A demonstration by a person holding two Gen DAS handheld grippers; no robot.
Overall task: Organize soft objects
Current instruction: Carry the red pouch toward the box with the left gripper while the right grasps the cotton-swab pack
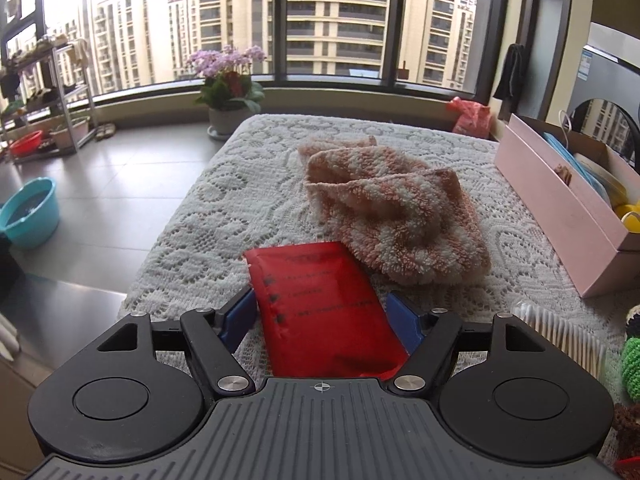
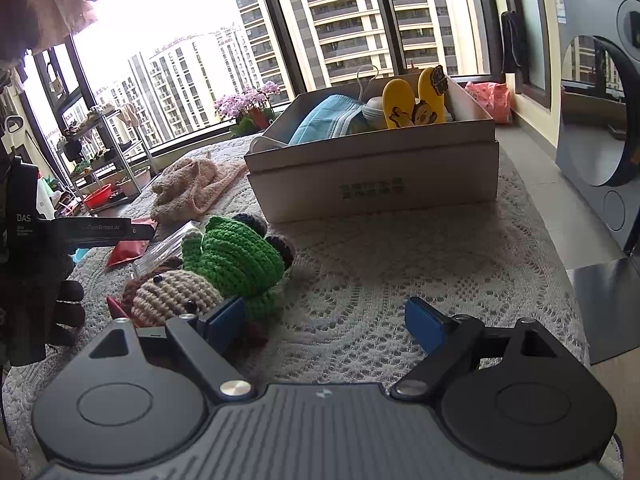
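A red packet [image 1: 320,308] lies on the lace-covered table between the blue pads of my left gripper [image 1: 322,316], whose jaws stand at its two sides; I cannot tell whether they press it. A pink-and-white fluffy towel [image 1: 396,216] lies just beyond it. In the right wrist view my right gripper [image 2: 326,320] is open and empty above the lace cloth. A green crocheted toy [image 2: 236,260] and a beige crocheted toy [image 2: 168,296] lie by its left finger. The left gripper [image 2: 100,230] shows at the far left over the red packet [image 2: 128,250].
A pink open box [image 1: 560,208] stands at the table's right; it also shows in the right wrist view [image 2: 372,168] holding blue masks and yellow insoles. A pack of cotton swabs [image 1: 560,332] lies near the toys. A flower pot [image 1: 228,116] and a teal basin [image 1: 30,216] stand on the floor.
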